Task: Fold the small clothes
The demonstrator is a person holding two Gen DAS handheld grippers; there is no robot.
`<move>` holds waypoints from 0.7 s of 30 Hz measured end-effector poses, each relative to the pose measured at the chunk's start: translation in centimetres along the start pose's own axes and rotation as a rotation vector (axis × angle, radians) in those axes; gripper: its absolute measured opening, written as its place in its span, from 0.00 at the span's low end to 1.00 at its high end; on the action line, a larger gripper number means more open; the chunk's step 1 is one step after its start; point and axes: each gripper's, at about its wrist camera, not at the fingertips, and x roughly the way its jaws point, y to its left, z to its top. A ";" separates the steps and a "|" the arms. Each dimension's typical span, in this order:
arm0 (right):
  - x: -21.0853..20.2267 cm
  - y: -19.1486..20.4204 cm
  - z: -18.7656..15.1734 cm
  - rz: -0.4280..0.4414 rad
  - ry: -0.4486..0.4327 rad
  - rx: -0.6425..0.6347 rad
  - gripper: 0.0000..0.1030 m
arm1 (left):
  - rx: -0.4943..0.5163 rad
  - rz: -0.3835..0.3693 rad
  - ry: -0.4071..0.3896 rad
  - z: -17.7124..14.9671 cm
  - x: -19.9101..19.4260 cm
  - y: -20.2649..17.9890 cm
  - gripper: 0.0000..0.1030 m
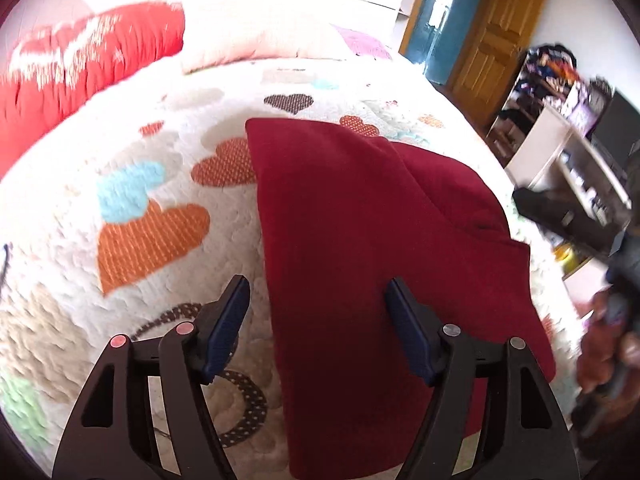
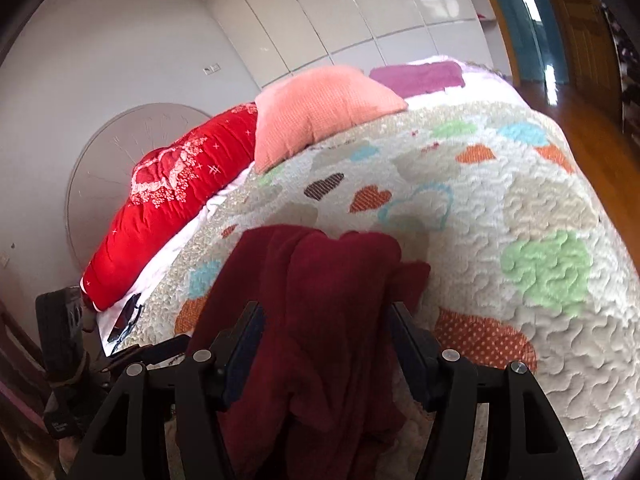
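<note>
Left gripper point(image 1: 316, 296) is tilted down toward the bed, jaws spread wide with nothing pinched. Its right finger hangs over the dark red garment point(image 1: 360, 260), the left finger over the bare quilt point(image 1: 120, 168). Right gripper point(image 2: 326, 320) is angled down more gently, jaws also spread, and the same garment point(image 2: 316, 312) is bunched up in the gap between the fingers. Can't really tell if the pads are actually pressing on it or the cloth just lies there.

The garment sits on the near part of the heart-patterned quilt, folded over with a layered edge on its right side in the left view. Farther back there's a red pillow point(image 2: 172, 208) on the left and a pink cushion point(image 2: 316, 112) beside it.
</note>
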 end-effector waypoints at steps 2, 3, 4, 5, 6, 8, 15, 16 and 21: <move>0.3 1.7 0.3 0.031 0.010 -0.067 0.60 | 0.026 0.030 -0.012 -0.3 0.0 -0.4 0.69; 1.0 2.7 0.1 0.026 0.032 -0.114 0.57 | 0.030 0.040 -0.019 -0.3 0.2 -0.4 0.69; 1.6 3.3 -0.3 -0.002 0.056 -0.159 0.54 | 0.029 0.048 -0.023 -0.1 0.4 -0.4 0.69; 2.6 3.7 -0.8 -0.055 0.087 -0.206 0.51 | 0.023 0.053 -0.025 -0.2 0.4 -0.4 0.69; 3.4 3.7 -1.2 -0.113 0.119 -0.234 0.51 | 0.014 0.052 -0.029 -0.3 0.3 -0.3 0.69; 5.4 2.6 -2.3 -0.178 0.186 -0.234 0.51 | 0.003 0.046 -0.040 0.0 0.2 -0.3 0.69; 1.8 2.8 -2.6 -0.109 0.124 -0.206 0.51 | 0.037 0.145 -0.096 0.1 -0.9 -1.2 0.69; 1.3 3.2 -2.7 -0.096 0.115 -0.219 0.51 | 0.032 0.144 -0.101 0.1 -1.1 -1.1 0.69; 1.6 4.3 -5.1 -0.138 0.149 -0.293 0.52 | 0.010 0.154 -0.127 -0.1 -2.0 -0.9 0.69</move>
